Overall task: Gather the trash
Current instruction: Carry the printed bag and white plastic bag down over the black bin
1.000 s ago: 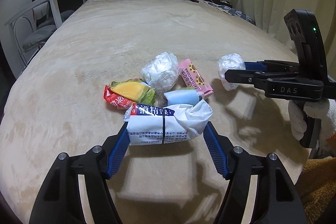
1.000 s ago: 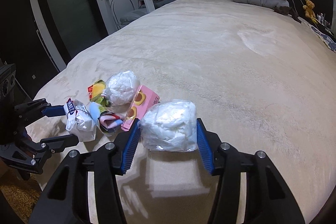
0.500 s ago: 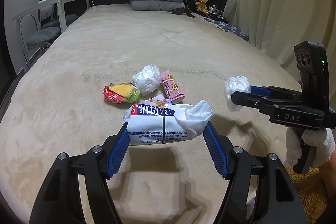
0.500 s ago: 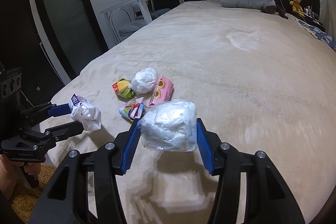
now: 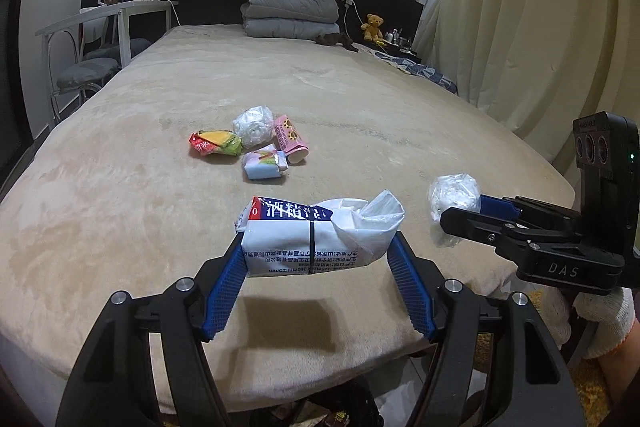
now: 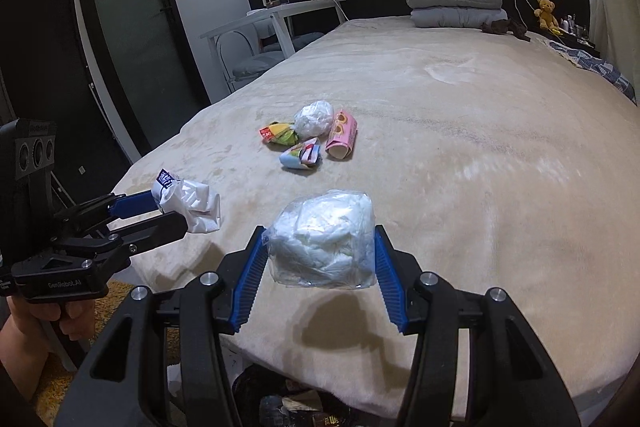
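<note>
Left gripper (image 5: pixel 316 259) fingers clamp a white wipes packet (image 5: pixel 316 239), long axis crosswise between the pads, crumpled end toward the right gripper. Right gripper (image 6: pixel 320 259) fingers clamp a clear bag of white wadding (image 6: pixel 324 239). Both loads hang over the bed's (image 5: pixel 120 187) near edge. Four pieces left mid-bed: yellow-red wrapper (image 5: pixel 216 143), white ball (image 5: pixel 253 121), pink carton (image 5: pixel 291 139), pale blue pack (image 5: pixel 264 167). Wide bare blanket around. Versus earlier frames, both grippers have pulled back from the pile, grips unchanged.
</note>
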Action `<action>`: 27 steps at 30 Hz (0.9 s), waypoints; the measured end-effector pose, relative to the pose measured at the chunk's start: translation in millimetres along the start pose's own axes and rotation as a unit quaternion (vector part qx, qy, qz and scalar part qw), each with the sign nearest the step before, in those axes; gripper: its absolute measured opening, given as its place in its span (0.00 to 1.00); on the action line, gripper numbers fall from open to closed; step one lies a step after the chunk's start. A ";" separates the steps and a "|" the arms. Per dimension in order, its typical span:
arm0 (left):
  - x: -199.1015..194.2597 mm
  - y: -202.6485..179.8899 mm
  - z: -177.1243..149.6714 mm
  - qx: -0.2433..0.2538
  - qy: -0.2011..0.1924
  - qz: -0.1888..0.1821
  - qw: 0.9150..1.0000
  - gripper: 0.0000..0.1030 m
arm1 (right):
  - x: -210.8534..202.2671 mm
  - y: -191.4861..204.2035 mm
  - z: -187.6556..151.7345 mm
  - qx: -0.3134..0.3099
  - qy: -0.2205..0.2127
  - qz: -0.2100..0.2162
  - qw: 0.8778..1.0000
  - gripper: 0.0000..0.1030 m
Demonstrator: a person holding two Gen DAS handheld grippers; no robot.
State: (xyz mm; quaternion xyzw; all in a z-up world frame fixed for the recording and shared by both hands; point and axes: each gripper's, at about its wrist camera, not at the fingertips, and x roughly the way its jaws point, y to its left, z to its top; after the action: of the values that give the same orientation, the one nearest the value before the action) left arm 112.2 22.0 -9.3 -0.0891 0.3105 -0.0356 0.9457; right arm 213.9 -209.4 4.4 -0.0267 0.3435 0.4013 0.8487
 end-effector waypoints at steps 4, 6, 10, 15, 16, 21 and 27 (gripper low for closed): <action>-16.2 -4.0 -17.5 -0.006 -0.006 -0.001 1.000 0.66 | -13.2 7.5 -18.0 0.007 -0.005 -0.001 1.000 0.51; -23.0 -5.0 -26.6 -0.012 -0.007 0.000 1.000 0.66 | -18.6 12.0 -28.6 0.010 -0.003 -0.004 1.000 0.51; -35.4 -10.2 -43.4 -0.018 -0.005 0.000 1.000 0.66 | -24.9 25.1 -46.8 0.005 0.002 -0.004 1.000 0.51; -45.5 -14.6 -65.9 -0.031 0.008 -0.001 0.999 0.66 | -28.5 36.1 -67.3 0.011 0.010 -0.004 1.000 0.52; -46.5 -15.0 -69.6 -0.033 0.011 0.000 0.999 0.66 | -29.0 38.0 -69.7 0.013 0.011 -0.003 1.000 0.52; -49.5 -16.1 -86.4 -0.040 0.029 0.002 0.999 0.66 | -31.7 45.6 -84.2 0.022 0.019 -0.005 1.000 0.52; -43.6 -16.1 -106.7 -0.057 0.073 -0.001 0.996 0.66 | -33.3 54.5 -101.6 0.030 0.034 -0.010 0.999 0.52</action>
State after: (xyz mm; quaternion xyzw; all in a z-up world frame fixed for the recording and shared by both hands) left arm 13.6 -4.1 -65.3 -0.1403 0.3799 -0.0253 0.9140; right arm 104.0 -227.2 -40.4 -0.0185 0.3836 0.3815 0.8408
